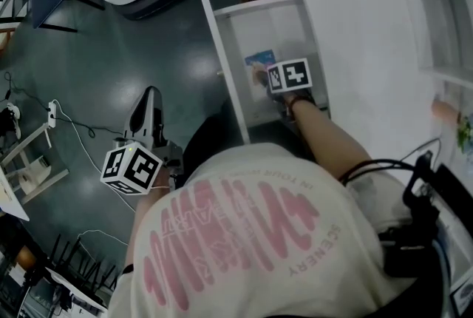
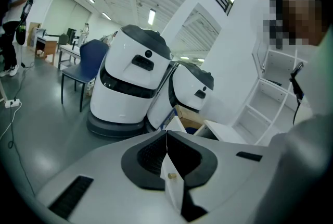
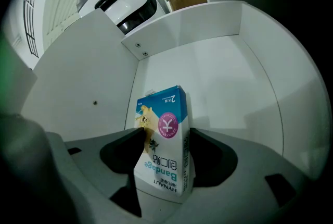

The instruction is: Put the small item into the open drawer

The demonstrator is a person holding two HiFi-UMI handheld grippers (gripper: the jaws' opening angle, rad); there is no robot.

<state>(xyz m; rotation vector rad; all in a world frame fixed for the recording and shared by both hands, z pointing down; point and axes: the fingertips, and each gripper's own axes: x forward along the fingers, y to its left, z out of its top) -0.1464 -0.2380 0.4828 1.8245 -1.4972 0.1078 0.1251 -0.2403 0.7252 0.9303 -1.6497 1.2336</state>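
Right gripper (image 3: 165, 137): jaws clamped on a bandage box (image 3: 162, 113), white drawer (image 3: 208, 77) walls around and ahead. Left gripper (image 2: 166, 137): jaws together, empty.

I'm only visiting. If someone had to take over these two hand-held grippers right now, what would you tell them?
Right hand-held gripper: shut on the bandage box, inside the open drawer.
Left hand-held gripper: shut, empty, away from the drawer.
Done: the box is within the drawer walls.
Left: open the jaws to release the box, then lift the gripper out.
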